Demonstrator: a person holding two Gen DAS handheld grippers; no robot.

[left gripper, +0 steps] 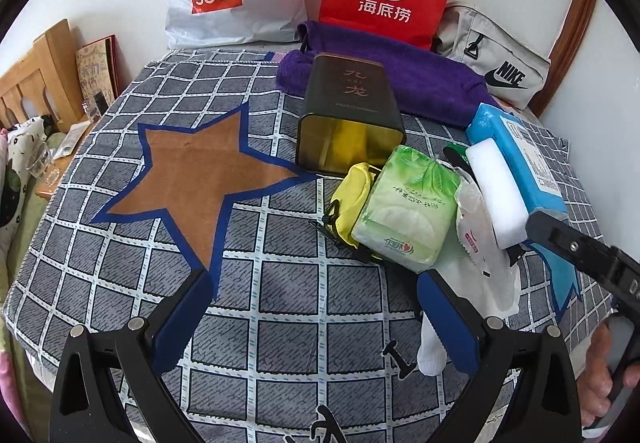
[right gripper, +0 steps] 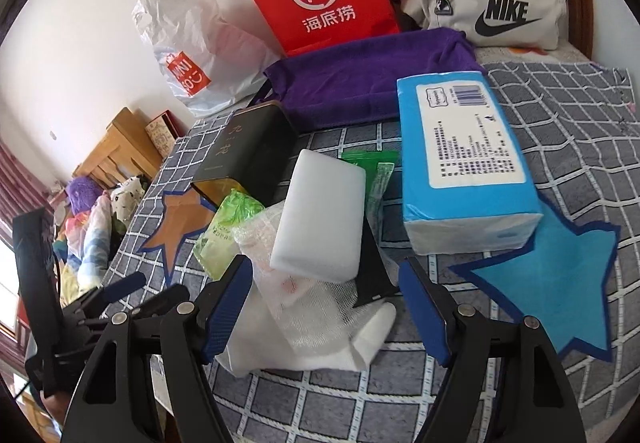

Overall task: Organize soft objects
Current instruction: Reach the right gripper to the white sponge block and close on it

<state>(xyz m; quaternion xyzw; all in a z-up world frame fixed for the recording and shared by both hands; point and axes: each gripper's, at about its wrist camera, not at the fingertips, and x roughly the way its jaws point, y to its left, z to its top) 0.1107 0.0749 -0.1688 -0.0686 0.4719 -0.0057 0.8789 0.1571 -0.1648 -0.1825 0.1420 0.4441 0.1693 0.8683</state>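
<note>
Under white sponge (right gripper: pixel 320 215), black item (unclear) (right gripper: pixel 372 271)

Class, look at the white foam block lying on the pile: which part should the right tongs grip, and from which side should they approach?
Grip the foam block across its two long sides, near the close end, coming from above and in front. It lies tilted on the gauze, top face up, with those sides exposed. The right tongs, open, already straddle that end.

Green wrapper (right gripper: pixel 374 171) half hidden under white sponge (right gripper: pixel 320 215), yellow pouch (left gripper: pixel 352 199) partly behind green tissue pack (left gripper: pixel 404 203) — black tin's (left gripper: pixel 348 111) lettering unreadable
</note>
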